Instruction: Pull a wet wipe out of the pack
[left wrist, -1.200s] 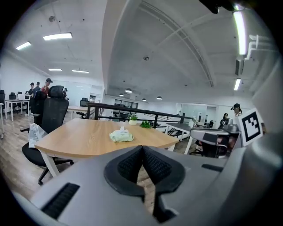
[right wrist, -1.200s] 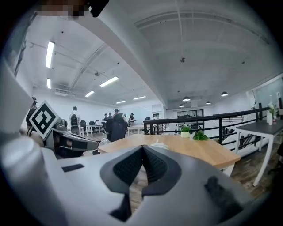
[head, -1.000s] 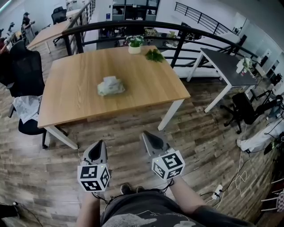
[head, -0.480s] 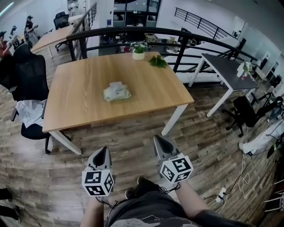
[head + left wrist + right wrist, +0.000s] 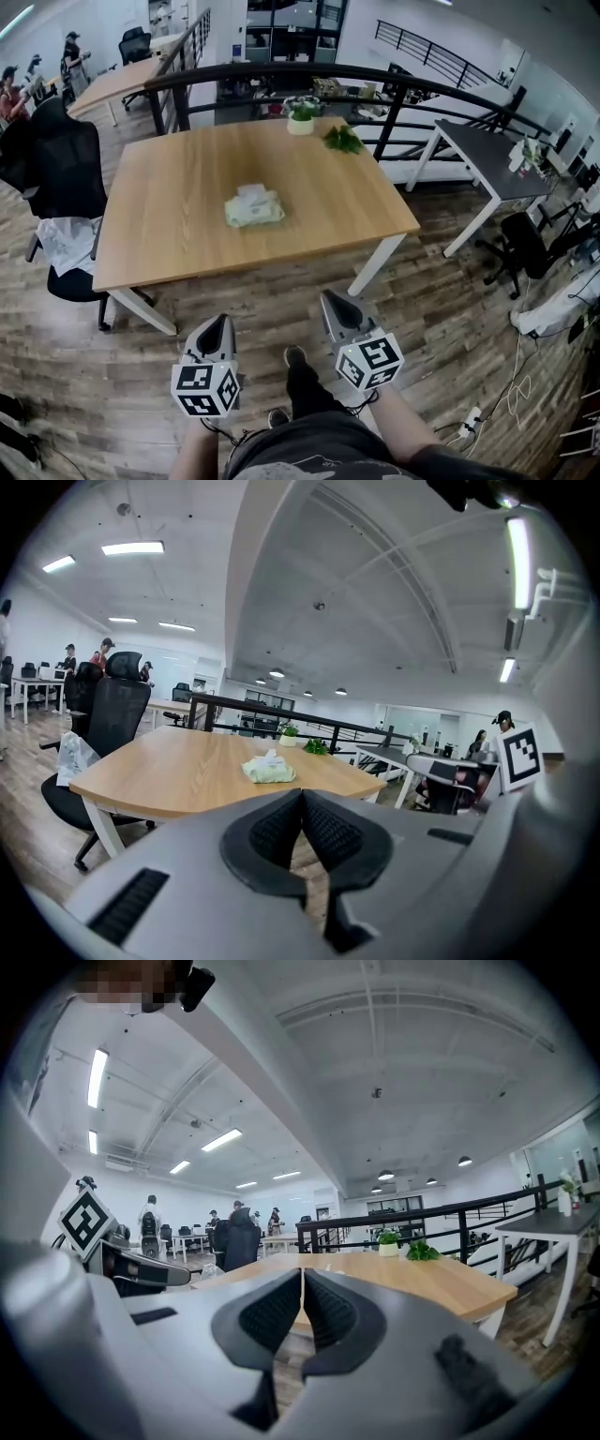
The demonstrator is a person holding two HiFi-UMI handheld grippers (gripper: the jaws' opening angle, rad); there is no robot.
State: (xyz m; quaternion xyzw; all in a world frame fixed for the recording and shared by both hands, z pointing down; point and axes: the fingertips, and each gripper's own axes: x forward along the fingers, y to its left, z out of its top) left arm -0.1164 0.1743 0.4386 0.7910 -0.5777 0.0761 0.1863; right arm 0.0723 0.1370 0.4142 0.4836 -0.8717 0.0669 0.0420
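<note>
Pale wooden rectangular table (image 5: 169,225) fills the frame's middle; I stand short of its near edge. Low in the frame, my left gripper (image 5: 217,325) and right gripper (image 5: 329,300) both have jaws pressed together on nothing. The soft pale-green wet-wipe pack (image 5: 254,209) lies mid-table, up-frame and well apart from both, long axis across the frame, slightly nearer my left. Its white top scrap (image 5: 249,190) is too small to read: flap or wipe, I cannot tell.

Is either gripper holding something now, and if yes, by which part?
Nothing is held. The left gripper and the right gripper are shut and empty; the pack lies on the table, away from both.
</note>
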